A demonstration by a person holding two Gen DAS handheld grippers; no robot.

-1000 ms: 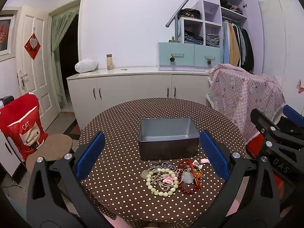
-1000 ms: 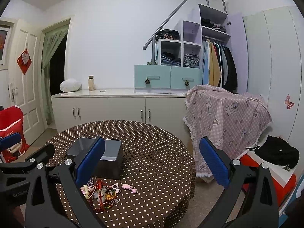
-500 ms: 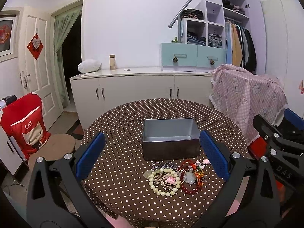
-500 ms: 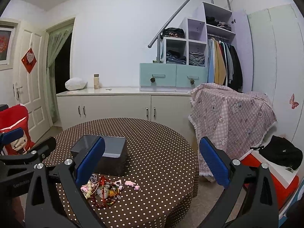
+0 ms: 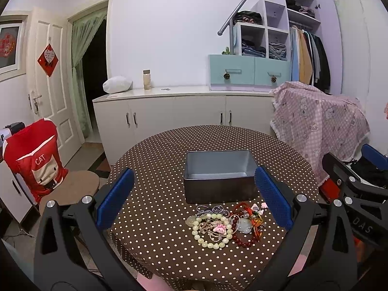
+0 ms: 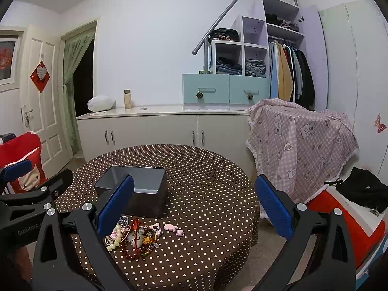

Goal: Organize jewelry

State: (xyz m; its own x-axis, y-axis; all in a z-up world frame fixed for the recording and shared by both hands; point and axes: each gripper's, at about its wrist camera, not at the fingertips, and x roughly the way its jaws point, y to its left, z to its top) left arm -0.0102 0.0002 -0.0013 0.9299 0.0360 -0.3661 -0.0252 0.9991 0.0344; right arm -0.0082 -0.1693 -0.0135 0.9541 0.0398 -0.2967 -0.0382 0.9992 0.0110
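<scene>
Both the left tool (image 5: pixel 194 200) and the right tool (image 6: pixel 194 201) hang with fingers spread wide and nothing between them above the dotted surface (image 5: pixel 155 160), where the tangled jewelry pile (image 5: pixel 225 224) lies just in front of the open grey box (image 5: pixel 219 175).
</scene>
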